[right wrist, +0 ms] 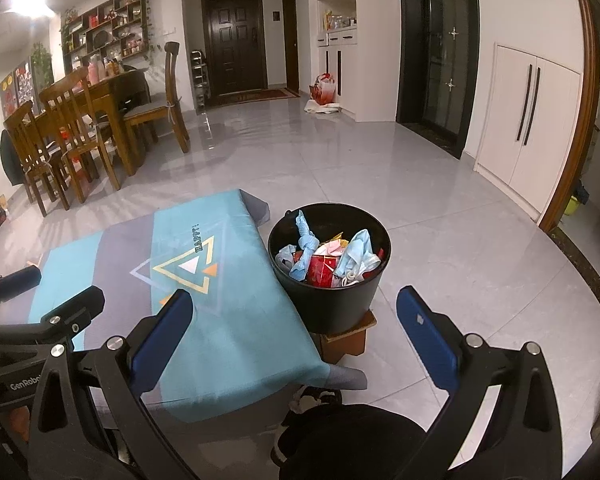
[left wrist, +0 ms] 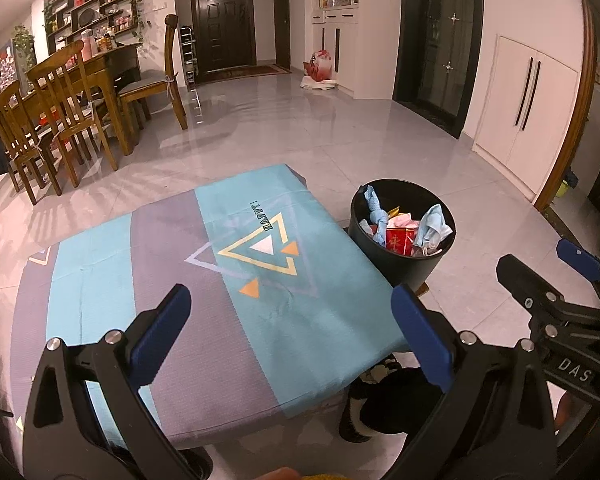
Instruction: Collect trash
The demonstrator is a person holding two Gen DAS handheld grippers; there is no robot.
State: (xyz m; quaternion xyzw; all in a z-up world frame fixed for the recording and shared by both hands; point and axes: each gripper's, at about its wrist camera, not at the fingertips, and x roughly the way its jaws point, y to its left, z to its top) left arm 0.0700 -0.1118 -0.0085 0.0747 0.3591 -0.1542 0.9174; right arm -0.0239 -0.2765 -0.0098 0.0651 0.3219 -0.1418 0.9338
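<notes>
A low table (left wrist: 204,280) under a teal-and-grey cloth fills the middle. At its three o'clock, touching the edge, a black bin (right wrist: 330,264) on a wooden block (right wrist: 346,336) holds trash (right wrist: 332,260). Left gripper (left wrist: 296,332) and right gripper (right wrist: 296,332) gape wide, empty.

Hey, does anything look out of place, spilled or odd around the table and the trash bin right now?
Nothing spilled. One oddity: the black bin stands on a small wooden stool beside the table, not on the floor. Its trash stays inside.
</notes>
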